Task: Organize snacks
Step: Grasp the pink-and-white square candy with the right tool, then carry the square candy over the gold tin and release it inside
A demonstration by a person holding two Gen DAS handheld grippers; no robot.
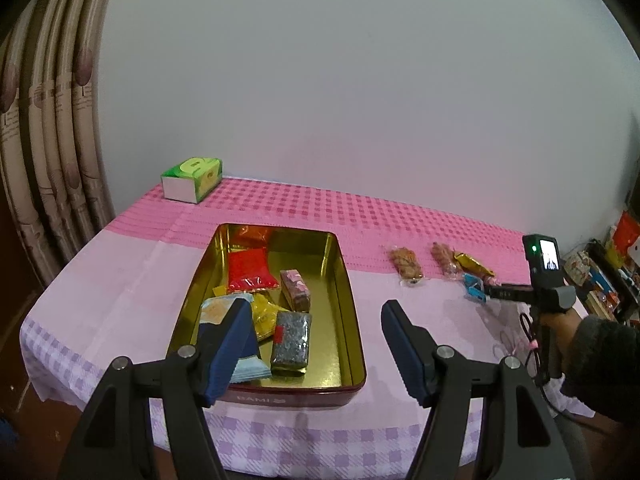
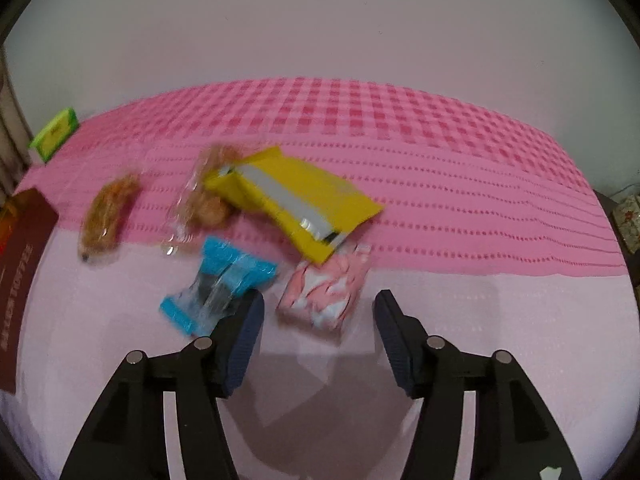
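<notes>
Left gripper (image 1: 314, 322) hangs above the gold-lined tin (image 1: 340, 276), jaws wide, nothing between them — red packet (image 1: 250, 270) and others inside the tin. Right gripper (image 2: 318, 312) low over the pink tablecloth (image 2: 480, 320), jaws apart around a pink-and-white packet (image 2: 324, 294) — pads not touching it. Blue wrapper (image 2: 218, 288) just left, yellow packet (image 2: 296, 200) beyond.
</notes>
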